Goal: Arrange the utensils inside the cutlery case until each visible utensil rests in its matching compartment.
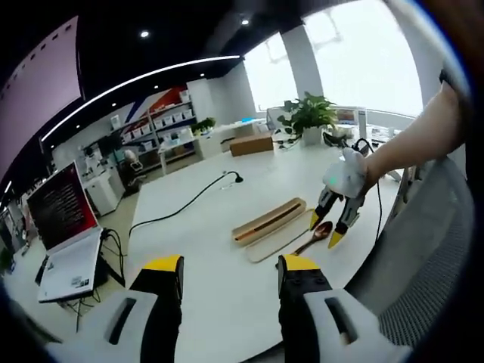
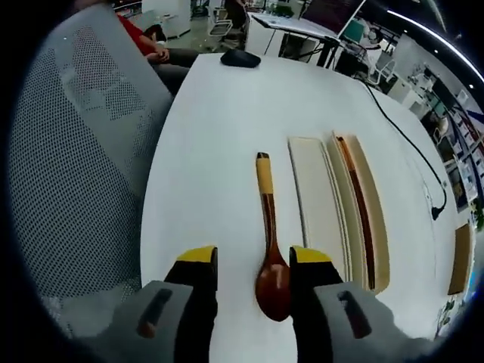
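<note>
The spoon (image 2: 271, 257) bowl is seen between the right gripper (image 2: 254, 266) fingers, which are spread apart, beside the cutlery case (image 2: 355, 208) on the desk (image 2: 219, 136). The left gripper (image 1: 229, 266) fingers are held apart above the desk.

Handheld claws, grey bodied with yellow tips

Each claw is built from two black jaws capped in yellow, set on pale grey housings with a dark slot; this is seen on the left claw (image 1: 230, 276) and the right claw (image 2: 253, 265). From the left gripper view, a white body with a green light is seen on the right claw (image 1: 333, 224).
</note>
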